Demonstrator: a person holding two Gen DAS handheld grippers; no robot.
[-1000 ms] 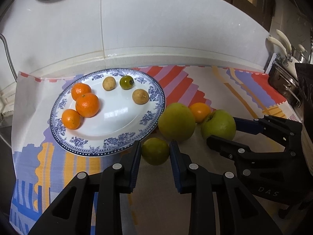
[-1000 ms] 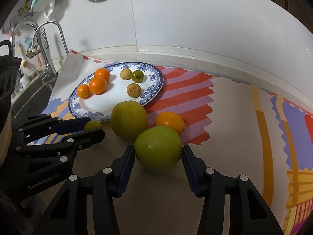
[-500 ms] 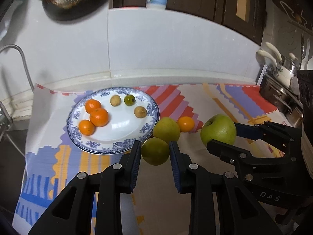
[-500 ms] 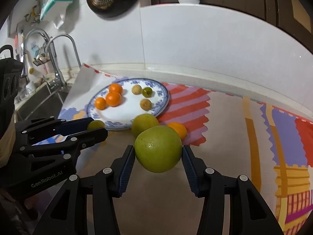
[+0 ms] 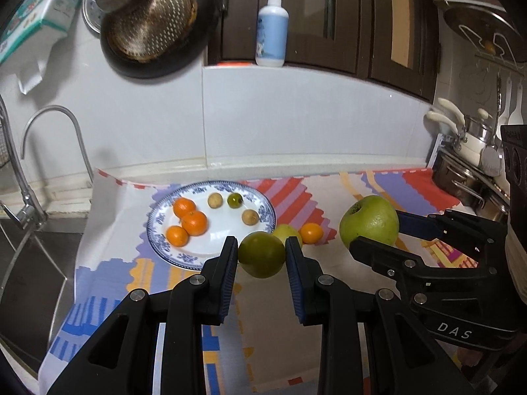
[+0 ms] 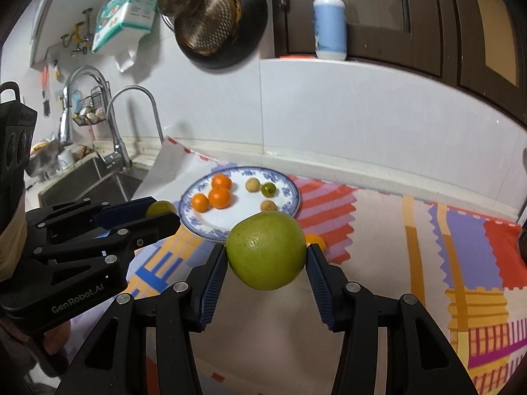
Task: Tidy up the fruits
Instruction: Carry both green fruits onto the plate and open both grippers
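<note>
My left claw (image 5: 262,252) tips down a little and hangs above the surface (image 5: 270,345). It is clenched on a small dark green round fruit (image 5: 262,254), and the blue ribbed pads press on both sides of it. The fruit is in the air, just in front of the blue and white plate (image 5: 158,230).

My right claw (image 6: 266,256) tips down the same way. It squeezes a big green apple (image 6: 266,251) between its pads, up in the air to the right of the plate.

The left camera shows the apple's dimple at the top and a yellow-green fruit (image 5: 290,232) and a small orange (image 5: 311,233) lying on the mat (image 5: 329,197), right beside the plate. In the right camera the apple hides the yellow-green fruit, and only a bit of the orange peeks out. The right camera shows the sink (image 6: 82,181) and taps well to the left of the plate, and my left claw from the side with the small fruit's top showing.

The plate is round and shiny, with a flower rim. On it lie three bumpy oranges (image 5: 194,223) close together, two pale brown little balls (image 5: 250,216) and one small dark green ball (image 5: 235,200). The mat is flat with bright stripes. The claws are black hard plastic.
</note>
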